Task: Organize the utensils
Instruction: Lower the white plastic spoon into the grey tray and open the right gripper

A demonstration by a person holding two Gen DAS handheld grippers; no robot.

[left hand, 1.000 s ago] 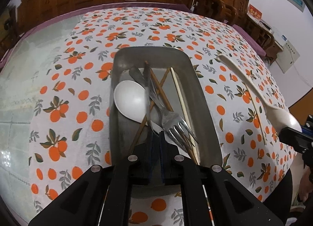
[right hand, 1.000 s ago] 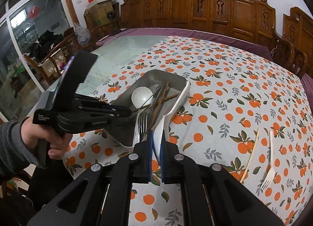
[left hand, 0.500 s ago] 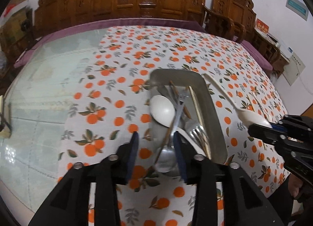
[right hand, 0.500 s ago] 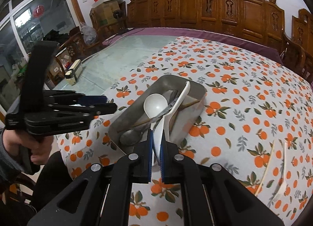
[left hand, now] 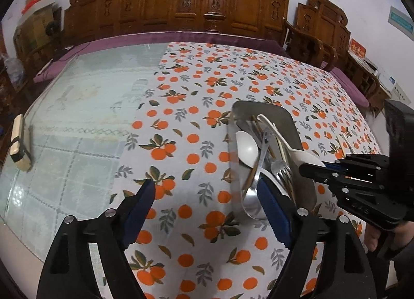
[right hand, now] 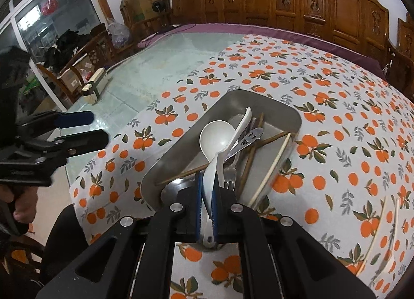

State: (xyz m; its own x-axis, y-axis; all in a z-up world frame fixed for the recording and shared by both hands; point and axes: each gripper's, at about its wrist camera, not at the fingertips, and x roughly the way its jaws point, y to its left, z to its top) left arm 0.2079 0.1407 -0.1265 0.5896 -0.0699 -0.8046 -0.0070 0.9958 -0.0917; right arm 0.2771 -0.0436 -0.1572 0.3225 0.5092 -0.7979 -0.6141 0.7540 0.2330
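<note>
A metal tray (left hand: 292,123) (right hand: 274,107) sits on the orange-print tablecloth and holds a white ladle spoon (right hand: 214,136), a metal spoon (left hand: 254,204), a metal fork (left hand: 282,169), brown chopsticks (right hand: 249,161) and a pale chopstick (right hand: 274,167). My right gripper (right hand: 206,202) is shut on the bowl end of a white plastic spoon (right hand: 230,143) (left hand: 276,133), whose handle reaches over the tray. My left gripper (left hand: 207,195) is open and empty, just left of the tray's near end.
A pale chopstick (right hand: 375,229) and a white plastic fork (right hand: 394,226) lie on the cloth right of the tray. A small wooden-and-black box (left hand: 19,143) (right hand: 95,86) stands on the bare glass table top at left. Carved wooden chairs line the far side.
My left gripper has opened wide, let go of the metal spoon into the tray, and drawn back to the left. My right gripper has brought the white spoon over the tray.
</note>
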